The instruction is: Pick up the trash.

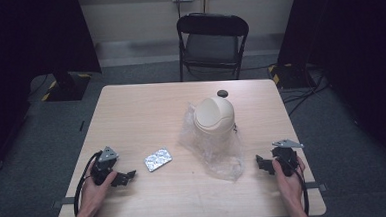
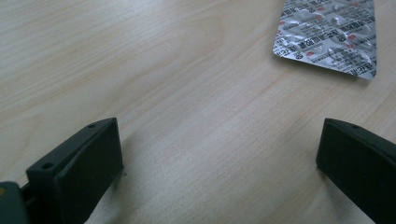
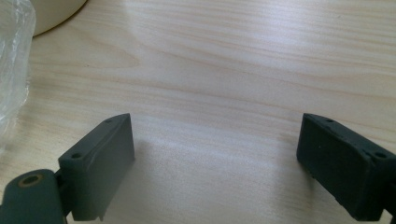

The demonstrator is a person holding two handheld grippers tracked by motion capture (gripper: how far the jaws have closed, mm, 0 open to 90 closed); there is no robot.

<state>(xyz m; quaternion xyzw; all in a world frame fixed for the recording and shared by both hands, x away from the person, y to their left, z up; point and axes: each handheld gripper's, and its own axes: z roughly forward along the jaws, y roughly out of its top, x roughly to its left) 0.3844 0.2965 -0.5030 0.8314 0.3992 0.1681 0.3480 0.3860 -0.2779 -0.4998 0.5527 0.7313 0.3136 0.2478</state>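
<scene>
A silver blister pack of pills [image 1: 158, 160] lies flat on the wooden table [image 1: 141, 111], left of centre. It also lies at the top right of the left gripper view, blister pack [image 2: 329, 35]. My left gripper [image 1: 127, 176] rests near the front left, open, with bare wood between its jaws. A beige swing-lid bin [image 1: 214, 118] stands mid-table on a clear plastic bag [image 1: 218, 154]. My right gripper [image 1: 260, 163] sits at the front right, open and holding nothing. The bag's edge [image 3: 14, 60] and the bin's base [image 3: 53, 14] show at the right gripper view's top left.
A small dark round object [image 1: 223, 93] lies near the table's far edge behind the bin. A black folding chair [image 1: 212, 42] stands beyond the table. Dark stands and cables sit on the floor at both far corners.
</scene>
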